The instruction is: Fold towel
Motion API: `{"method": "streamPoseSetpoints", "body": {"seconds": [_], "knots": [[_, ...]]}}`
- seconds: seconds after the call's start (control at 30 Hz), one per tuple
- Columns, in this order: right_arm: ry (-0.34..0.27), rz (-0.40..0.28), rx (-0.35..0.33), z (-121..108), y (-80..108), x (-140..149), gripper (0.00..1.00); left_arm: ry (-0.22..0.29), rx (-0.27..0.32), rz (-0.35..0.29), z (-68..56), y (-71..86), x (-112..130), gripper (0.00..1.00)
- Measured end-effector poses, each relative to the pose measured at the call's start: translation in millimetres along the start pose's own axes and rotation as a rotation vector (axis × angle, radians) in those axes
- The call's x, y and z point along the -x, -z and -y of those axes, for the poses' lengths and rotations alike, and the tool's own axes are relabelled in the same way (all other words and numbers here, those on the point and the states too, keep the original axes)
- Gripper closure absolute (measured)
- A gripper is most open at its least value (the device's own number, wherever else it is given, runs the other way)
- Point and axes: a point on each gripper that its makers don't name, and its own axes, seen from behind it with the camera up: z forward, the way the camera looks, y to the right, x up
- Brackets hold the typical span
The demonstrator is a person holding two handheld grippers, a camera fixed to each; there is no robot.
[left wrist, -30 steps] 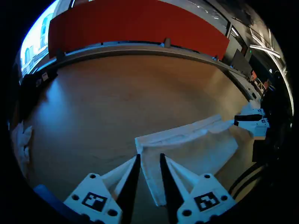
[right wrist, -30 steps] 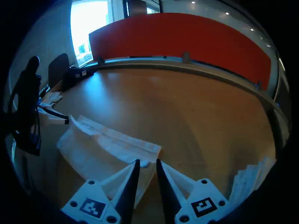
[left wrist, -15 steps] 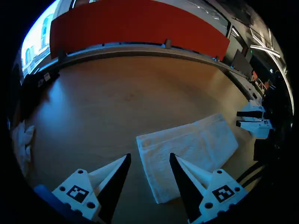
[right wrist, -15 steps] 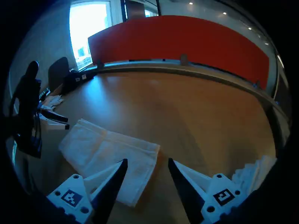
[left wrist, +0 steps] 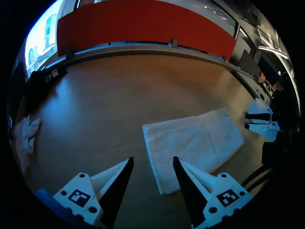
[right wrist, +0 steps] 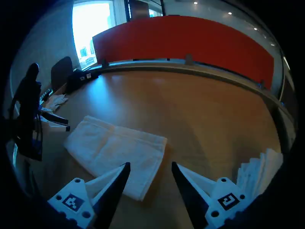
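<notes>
Left gripper (left wrist: 151,170): stood wide open, empty.
Right gripper (right wrist: 150,174): likewise open, empty.
Towel (left wrist: 192,145): lay just ahead, long axis running between them, a short end before each.

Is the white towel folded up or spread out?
Folded: the towel lies flat on the table as a compact, thick rectangle.

White towel (left wrist: 192,139), tan wooden table (left wrist: 126,91), red partition (left wrist: 145,23)

Both views skim low over the table (left wrist: 114,95) — sharing the towel (left wrist: 194,139).
</notes>
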Motion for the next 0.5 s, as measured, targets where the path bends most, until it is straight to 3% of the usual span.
{"method": "streamPoseSetpoints", "body": {"seconds": [0.27, 0.5], "knots": [[0.004, 0.013, -0.015, 4, 8.1, 14, 0.16, 0.004, -0.017, 0.002, 1.5, 9.4, 12, 0.24], [0.045, 0.033, -0.048, 9, 8.9, 22, 0.16, 0.021, -0.05, -0.004, 9.0, 18.2, 21, 0.24]]}}
